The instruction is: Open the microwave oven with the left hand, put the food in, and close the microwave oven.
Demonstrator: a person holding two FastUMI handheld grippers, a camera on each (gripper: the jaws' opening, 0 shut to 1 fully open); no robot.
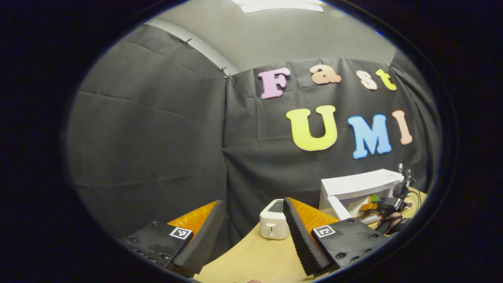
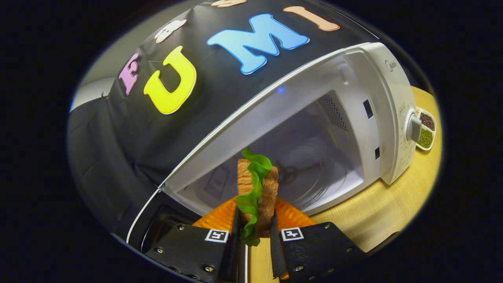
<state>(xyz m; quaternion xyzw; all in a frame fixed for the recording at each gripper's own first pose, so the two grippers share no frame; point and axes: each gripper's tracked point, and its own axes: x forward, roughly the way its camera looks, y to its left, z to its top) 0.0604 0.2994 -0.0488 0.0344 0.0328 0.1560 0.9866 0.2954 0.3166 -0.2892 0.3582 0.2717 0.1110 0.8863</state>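
The white microwave (image 2: 377,90) stands with its door (image 2: 157,226) swung open at the lower left, and its pale cavity (image 2: 314,169) lies straight ahead. My right gripper (image 2: 255,215) is shut on a sandwich (image 2: 267,192) with green lettuce, held upright just in front of the cavity opening. In the left gripper view the microwave (image 1: 359,184) sits far off at the right, with the other gripper (image 1: 391,204) and the food at its opening. My left gripper (image 1: 253,202) hangs open and holds nothing, well to the left of the oven.
A small white toaster (image 1: 274,225) stands on the tan table (image 1: 255,259) between my left fingers and the microwave. A white dish of dark and green beans (image 2: 426,133) sits right of the oven, beside its control knob (image 2: 412,127).
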